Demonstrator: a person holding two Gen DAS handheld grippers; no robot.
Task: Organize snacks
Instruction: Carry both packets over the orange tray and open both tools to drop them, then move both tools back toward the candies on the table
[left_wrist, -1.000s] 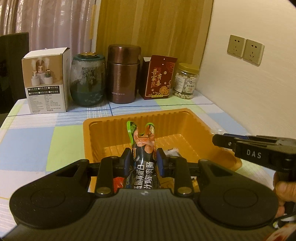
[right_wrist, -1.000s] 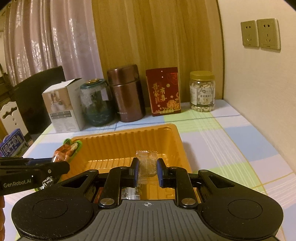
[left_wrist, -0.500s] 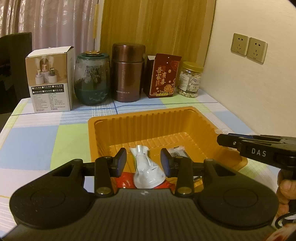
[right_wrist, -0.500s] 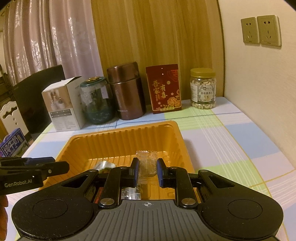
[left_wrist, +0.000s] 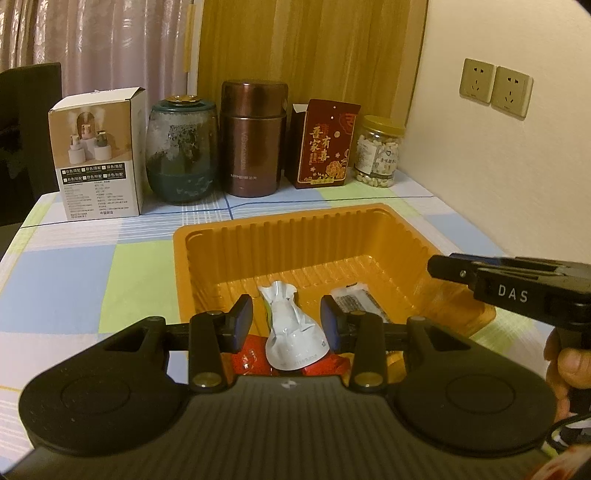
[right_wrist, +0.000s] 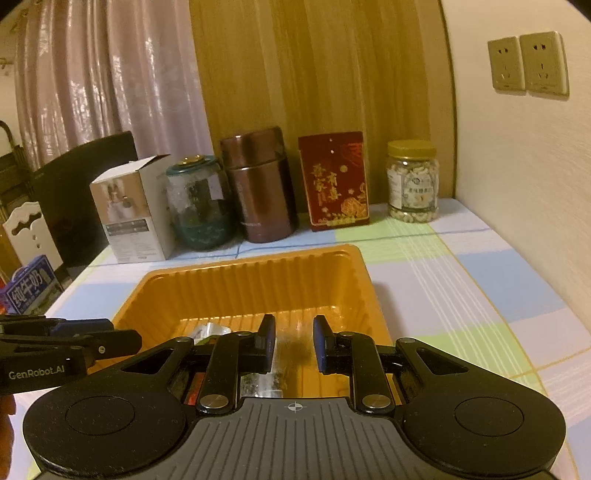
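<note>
An orange plastic tray (left_wrist: 295, 236) sits on the checked tablecloth; it also shows in the right wrist view (right_wrist: 255, 280). My left gripper (left_wrist: 286, 321) is open above the tray's near end, over a silver-white snack pouch (left_wrist: 291, 332) lying on a red packet (left_wrist: 251, 360). A dark-labelled snack bar (left_wrist: 354, 301) lies beside them. My right gripper (right_wrist: 293, 341) is open over the tray's near right part, with a clear wrapped snack (right_wrist: 258, 384) below it. Each gripper shows at the edge of the other's view.
Along the back stand a white box (left_wrist: 98, 155), a green glass jar (left_wrist: 181, 151), a brown canister (left_wrist: 253, 138), a red box (left_wrist: 323, 146) and a nut jar (left_wrist: 378, 153). The wall runs on the right. A blue milk carton (right_wrist: 31, 284) sits off the left.
My left gripper opened and dropped the sausage snack into the tray. My right gripper then opened and let go of the clear wrapped snack.
</note>
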